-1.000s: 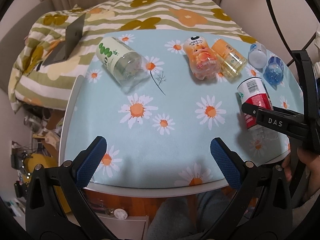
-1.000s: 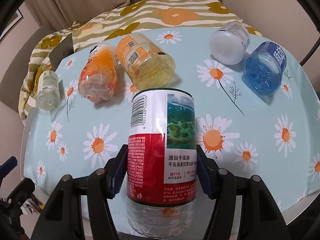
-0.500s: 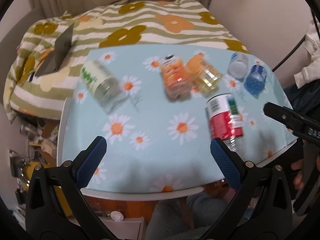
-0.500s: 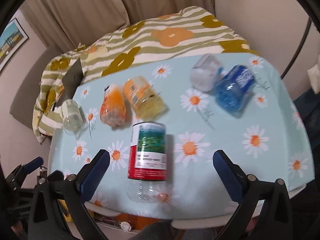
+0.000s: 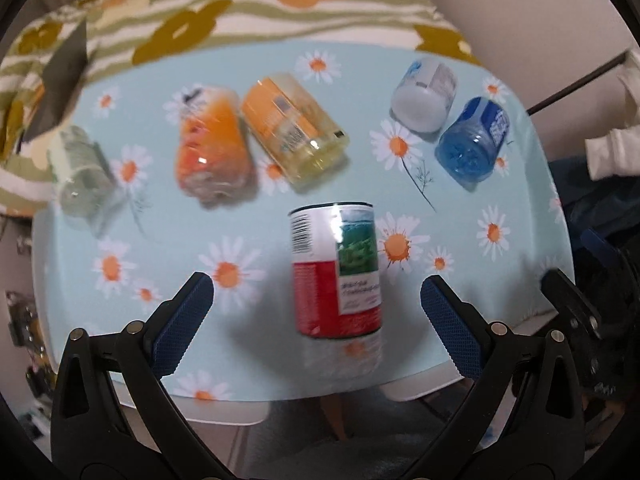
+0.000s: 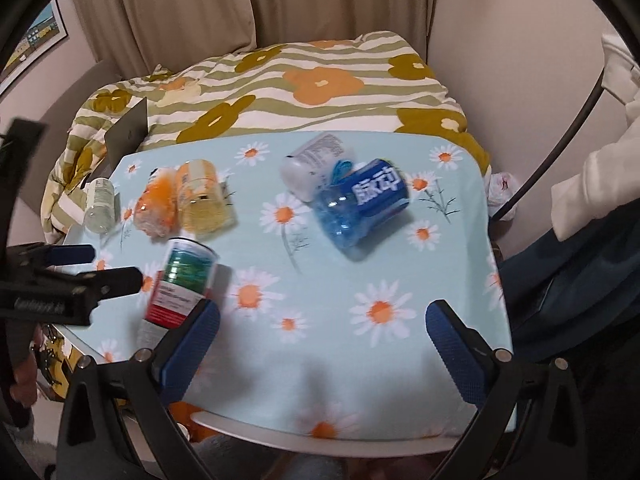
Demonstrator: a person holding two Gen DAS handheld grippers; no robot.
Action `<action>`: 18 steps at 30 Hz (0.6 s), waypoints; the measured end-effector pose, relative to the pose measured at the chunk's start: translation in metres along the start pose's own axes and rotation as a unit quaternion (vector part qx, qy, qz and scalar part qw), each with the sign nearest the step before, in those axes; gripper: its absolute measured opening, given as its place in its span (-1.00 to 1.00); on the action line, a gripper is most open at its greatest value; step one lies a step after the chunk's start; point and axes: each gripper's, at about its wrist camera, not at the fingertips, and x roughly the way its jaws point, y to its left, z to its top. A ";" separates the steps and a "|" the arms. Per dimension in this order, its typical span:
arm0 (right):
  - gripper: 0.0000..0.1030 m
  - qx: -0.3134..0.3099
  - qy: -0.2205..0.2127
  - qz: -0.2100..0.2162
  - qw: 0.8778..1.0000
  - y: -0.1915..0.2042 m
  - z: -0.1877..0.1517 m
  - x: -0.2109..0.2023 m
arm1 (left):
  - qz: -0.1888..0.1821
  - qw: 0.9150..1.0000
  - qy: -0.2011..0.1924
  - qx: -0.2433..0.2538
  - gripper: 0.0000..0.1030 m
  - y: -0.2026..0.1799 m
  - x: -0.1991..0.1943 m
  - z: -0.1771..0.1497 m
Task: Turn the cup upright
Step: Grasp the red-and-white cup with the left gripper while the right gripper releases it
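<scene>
Since the red-labelled cup already stands on end near the table's front edge, free of both tools, another cup is judged to be next. The left gripper and right gripper are both spread wide, grasping nothing. The lying blue cup should be straddled mid-body, clear of the white cup touching it, then tipped slowly.
</scene>
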 end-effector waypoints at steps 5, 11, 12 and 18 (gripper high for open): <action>1.00 -0.002 0.011 0.034 0.999 -0.027 -0.004 0.019 | 0.020 0.999 0.043 -0.027 1.00 -0.008 0.030 0.016; 1.00 -0.015 0.038 0.060 0.997 -0.041 -0.013 0.046 | 0.040 0.994 0.085 -0.053 0.84 -0.010 0.060 0.024; 1.00 -0.017 0.042 0.062 0.997 -0.043 -0.014 0.050 | 0.044 0.994 0.087 -0.056 0.81 -0.010 0.063 0.025; 1.00 -0.017 0.055 0.076 0.995 -0.053 -0.018 0.064 | 0.042 0.991 0.110 -0.068 0.46 -0.013 0.079 0.025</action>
